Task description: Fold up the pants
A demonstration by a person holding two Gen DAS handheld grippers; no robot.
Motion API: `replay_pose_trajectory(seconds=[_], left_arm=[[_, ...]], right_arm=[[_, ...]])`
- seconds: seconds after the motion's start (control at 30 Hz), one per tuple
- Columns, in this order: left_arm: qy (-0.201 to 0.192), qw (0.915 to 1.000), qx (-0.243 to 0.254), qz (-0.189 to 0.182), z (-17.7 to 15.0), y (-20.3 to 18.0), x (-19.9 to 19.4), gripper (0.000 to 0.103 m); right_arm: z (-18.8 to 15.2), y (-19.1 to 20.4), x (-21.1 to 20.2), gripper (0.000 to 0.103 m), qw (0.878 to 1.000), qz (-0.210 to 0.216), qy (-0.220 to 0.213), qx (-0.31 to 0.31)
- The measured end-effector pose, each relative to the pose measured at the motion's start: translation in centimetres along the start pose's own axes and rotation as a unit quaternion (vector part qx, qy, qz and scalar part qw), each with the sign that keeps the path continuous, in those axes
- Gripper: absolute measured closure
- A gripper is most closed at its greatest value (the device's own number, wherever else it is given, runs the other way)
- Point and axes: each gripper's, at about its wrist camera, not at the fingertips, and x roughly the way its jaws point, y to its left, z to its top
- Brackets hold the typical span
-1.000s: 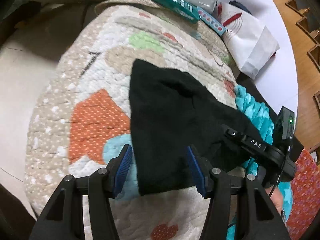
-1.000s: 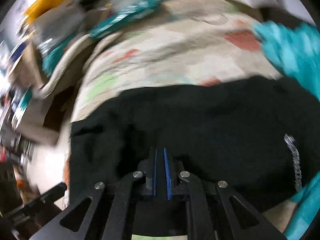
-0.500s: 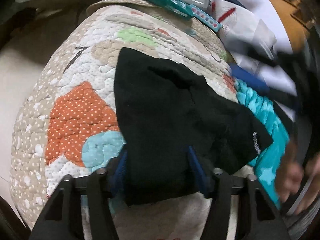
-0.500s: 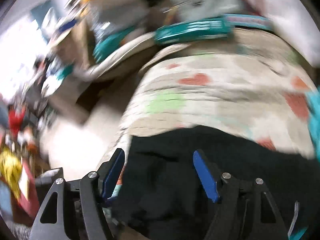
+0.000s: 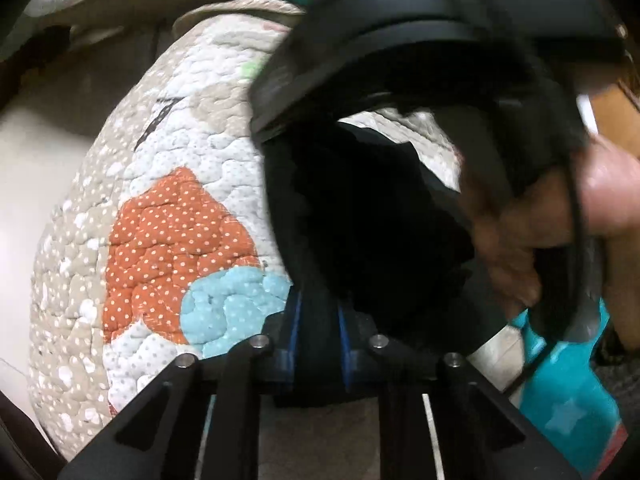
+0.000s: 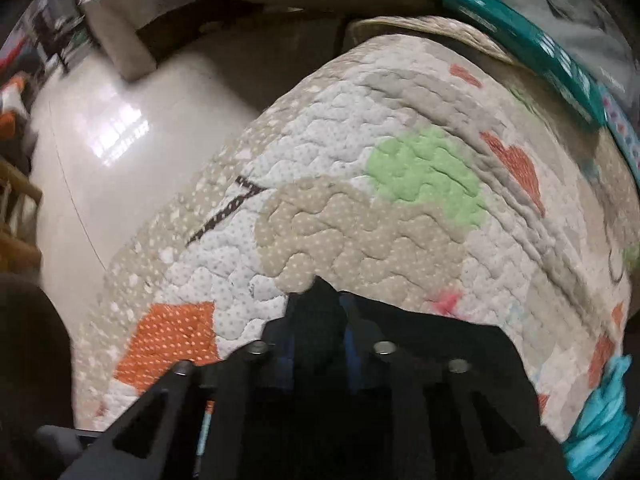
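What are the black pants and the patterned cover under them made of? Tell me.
Black pants: soft matte fabric, likely knit cotton or fleece; it drapes limply without shine. Patterned cover: quilted cotton-like cloth, puffy, with stitched wavy lines and printed dots.

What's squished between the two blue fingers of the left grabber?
Black pants fabric. In the left wrist view the left gripper is closing, and a fold of that dark cloth fills the gap between its blue pads.
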Motion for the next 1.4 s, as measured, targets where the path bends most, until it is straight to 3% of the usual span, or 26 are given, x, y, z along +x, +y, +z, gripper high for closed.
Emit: replay_pose_trajectory(seconds=[0.13,0.4,0.5,0.57,0.63,0.7,0.83,0.9,1.0,1.1,1.17,1.2,1.23,1.27,1.33,1.4], left_arm=[[-0.009,0.9996,-0.027,-0.007,0.7,1.3,-1.1,0.09],[-0.049,0.9928,-0.099,0.046,2.7,6.4,-4.2,0.09],[-0.04,0.9885,-0.133,0.06,2.4,7.9,-4.0,0.081],[-0.038,0.9864,-0.148,0.06,2.2,8.7,-4.0,0.076],[-0.041,0.9858,-0.153,0.056,2.2,8.9,-4.3,0.072],[-0.05,0.9846,-0.156,0.06,2.2,9.3,-4.8,0.07],[-0.083,0.9825,-0.147,0.08,1.9,8.9,-6.3,0.062],[-0.097,0.9821,-0.133,0.092,1.6,8.2,-6.6,0.058],[-0.105,0.9823,-0.109,0.11,0.8,7.3,-6.7,0.057],[-0.106,0.9818,-0.094,0.126,1.5,7.3,-6.3,0.057],[-0.106,0.9806,-0.09,0.138,1.8,7.5,-6.8,0.057],[-0.105,0.9798,-0.092,0.143,1.7,7.6,-6.9,0.057],[-0.105,0.9792,-0.093,0.147,1.7,7.7,-6.8,0.057],[-0.103,0.9785,-0.096,0.151,1.6,7.9,-6.9,0.057],[-0.101,0.9773,-0.108,0.152,1.7,8.5,-6.8,0.056],[-0.099,0.9769,-0.115,0.151,1.7,8.9,-6.8,0.056]], right_arm=[[0.8,0.8,-0.6,0.09,1.0,0.0,-0.009,0.006],[6.5,4.9,0.4,0.089,1.0,0.024,-0.02,0.0],[7.7,5.1,1.9,0.078,0.999,0.035,-0.015,0.016],[7.8,4.4,0.8,0.067,0.998,0.048,-0.034,0.03],[7.6,2.8,-1.4,0.039,0.995,0.058,-0.065,0.05],[6.4,-0.3,-4.5,0.035,0.989,0.046,-0.105,0.089],[2.3,-4.7,-7.9,0.035,0.982,0.015,-0.13,0.136],[-0.2,-5.6,-7.8,0.04,0.98,0.019,-0.124,0.153],[-3.1,-4.5,-6.1,0.054,0.98,0.04,-0.112,0.158],[-5.0,-2.7,-4.0,0.055,0.978,0.064,-0.102,0.168],[-6.1,-2.0,-2.6,0.055,0.979,0.051,-0.087,0.175],[-6.9,-1.9,-2.1,0.061,0.978,0.054,-0.085,0.182],[-7.8,-1.9,-2.0,0.078,0.975,0.065,-0.09,0.193],[-8.7,-2.2,-2.2,0.085,0.968,0.088,-0.094,0.215],[-9.8,-2.9,-2.8,0.095,0.957,0.116,-0.104,0.243],[-10.7,-3.0,-3.5,0.095,0.949,0.134,-0.112,0.262]])
